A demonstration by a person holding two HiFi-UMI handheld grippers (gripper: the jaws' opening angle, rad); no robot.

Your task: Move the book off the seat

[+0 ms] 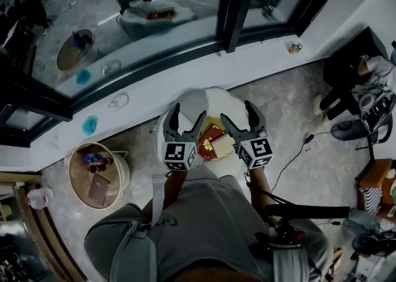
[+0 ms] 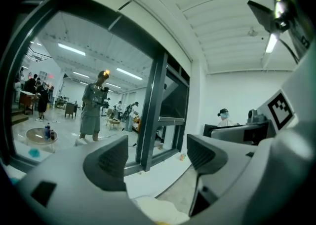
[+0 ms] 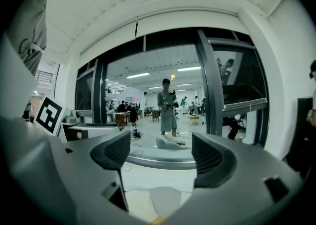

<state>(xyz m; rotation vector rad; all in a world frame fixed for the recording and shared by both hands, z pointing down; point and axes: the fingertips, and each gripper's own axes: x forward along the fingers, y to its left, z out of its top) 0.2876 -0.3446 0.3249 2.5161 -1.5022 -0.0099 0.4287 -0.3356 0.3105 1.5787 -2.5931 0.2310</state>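
In the head view a red book [image 1: 212, 141] with a gold emblem lies on a cream-white cushioned seat [image 1: 213, 102] under the window. A yellowish edge [image 1: 212, 125] shows beside it. My left gripper [image 1: 185, 119] hovers open above the seat's left part, left of the book. My right gripper [image 1: 238, 115] hovers open above the right part, right of the book. Both point almost level toward the window. In the left gripper view the left gripper [image 2: 157, 156] holds nothing. In the right gripper view the right gripper [image 3: 162, 154] is likewise empty, with the seat [image 3: 168, 202] low below.
A round wooden side table [image 1: 96, 174] with small bottles and a brown notebook stands left of the seat. The glass wall with a dark frame [image 1: 232, 8] runs behind it. A black cable [image 1: 296, 151] crosses the floor at right, near black equipment [image 1: 352, 114].
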